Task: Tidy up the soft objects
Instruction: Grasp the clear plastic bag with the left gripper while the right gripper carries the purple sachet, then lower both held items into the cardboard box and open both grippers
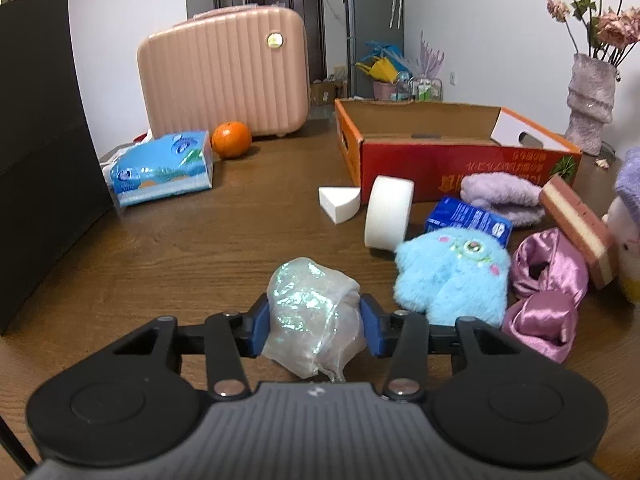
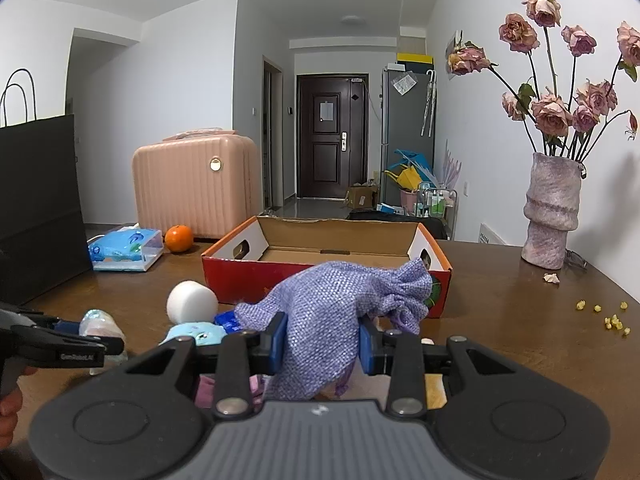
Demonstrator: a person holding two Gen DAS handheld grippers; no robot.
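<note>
Wooden table (image 2: 520, 320) | right gripper (image 2: 323, 344) clenched on purple knit pouch (image 2: 332, 308), cardboard box (image 2: 320, 276) straight ahead, nearer this arm | left gripper (image 1: 314, 324) grasping iridescent pouch (image 1: 312, 312), box ahead-right.

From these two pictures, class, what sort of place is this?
Most likely a lived-in flat: a wooden table in a room with an entrance door, a fridge, and a vase of dried roses.
</note>
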